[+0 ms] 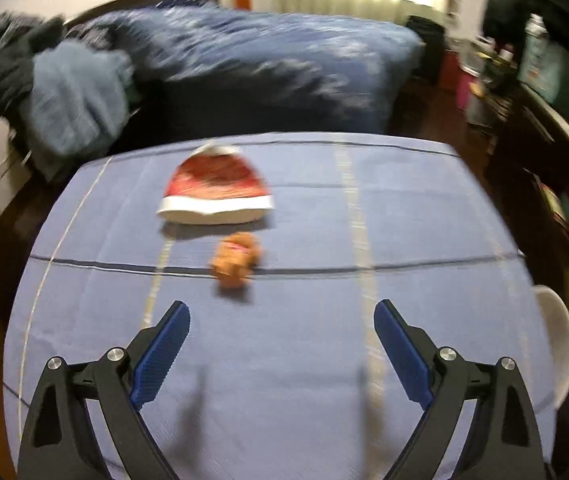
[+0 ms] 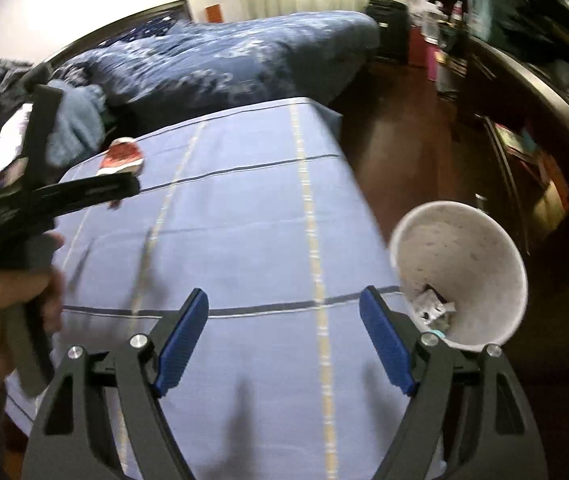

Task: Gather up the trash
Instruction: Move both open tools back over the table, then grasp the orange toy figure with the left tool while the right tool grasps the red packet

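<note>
Both grippers, left (image 1: 282,312) and right (image 2: 284,300), are held open and empty over the blue tablecloth (image 1: 324,208); a crumpled brown wrapper (image 1: 236,260) and red packet (image 1: 216,188) are seen ahead.

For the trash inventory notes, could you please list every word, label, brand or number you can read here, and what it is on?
No text can be read in either view.
Red and white wrapper: printing too blurred to read.
Crumpled brown wrapper: small red label, blurred.
Scraps in the white bin: too small to read.
</note>
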`<action>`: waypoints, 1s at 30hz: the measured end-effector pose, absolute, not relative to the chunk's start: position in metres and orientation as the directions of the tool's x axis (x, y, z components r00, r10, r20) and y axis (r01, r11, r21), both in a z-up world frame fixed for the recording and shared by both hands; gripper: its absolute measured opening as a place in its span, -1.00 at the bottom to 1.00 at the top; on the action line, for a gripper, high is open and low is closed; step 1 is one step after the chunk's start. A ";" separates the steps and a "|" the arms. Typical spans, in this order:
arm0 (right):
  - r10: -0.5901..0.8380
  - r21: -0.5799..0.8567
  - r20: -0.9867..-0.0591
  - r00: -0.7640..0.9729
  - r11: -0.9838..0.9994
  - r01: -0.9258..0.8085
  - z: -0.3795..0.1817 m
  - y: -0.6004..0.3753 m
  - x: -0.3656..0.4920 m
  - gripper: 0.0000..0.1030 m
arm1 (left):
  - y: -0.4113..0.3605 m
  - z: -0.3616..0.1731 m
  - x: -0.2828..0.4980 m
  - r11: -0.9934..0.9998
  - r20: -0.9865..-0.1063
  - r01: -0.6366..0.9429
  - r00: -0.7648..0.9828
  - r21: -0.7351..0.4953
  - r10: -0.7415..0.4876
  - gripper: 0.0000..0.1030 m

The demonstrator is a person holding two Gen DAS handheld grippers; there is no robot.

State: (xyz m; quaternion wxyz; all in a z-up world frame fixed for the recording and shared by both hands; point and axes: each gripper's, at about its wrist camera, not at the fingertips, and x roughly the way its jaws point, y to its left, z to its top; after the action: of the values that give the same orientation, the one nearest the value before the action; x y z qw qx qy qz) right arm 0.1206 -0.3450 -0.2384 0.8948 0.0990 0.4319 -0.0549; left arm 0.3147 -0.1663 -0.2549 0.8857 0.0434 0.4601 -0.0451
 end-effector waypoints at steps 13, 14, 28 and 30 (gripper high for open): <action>0.022 0.116 -0.780 0.625 0.987 0.111 -0.224 -0.310 0.157 0.54 | -0.149 -0.283 0.365 0.990 -0.806 0.137 0.588 0.018 -0.067 -0.08; 0.022 0.115 -0.780 0.626 0.987 0.108 -0.223 -0.309 0.158 0.54 | -0.149 -0.282 0.366 0.990 -0.804 0.138 0.590 0.015 -0.070 -0.16; 0.113 0.128 -0.771 0.627 0.992 -0.021 -0.224 -0.253 0.237 0.54 | -0.043 -0.265 0.328 0.999 -0.780 -0.030 0.626 -0.041 -0.014 -0.44; 0.120 0.121 -0.771 0.626 0.992 -0.041 -0.227 -0.238 0.255 0.54 | -0.022 -0.263 0.320 0.997 -0.782 -0.064 0.624 -0.045 0.005 -0.44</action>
State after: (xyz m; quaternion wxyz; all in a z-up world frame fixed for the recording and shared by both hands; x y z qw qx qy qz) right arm 0.2549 -0.2376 -0.2270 0.9004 0.0459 0.4303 0.0444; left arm 0.3198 -0.0215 -0.2629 0.9004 -0.0341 0.4333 0.0189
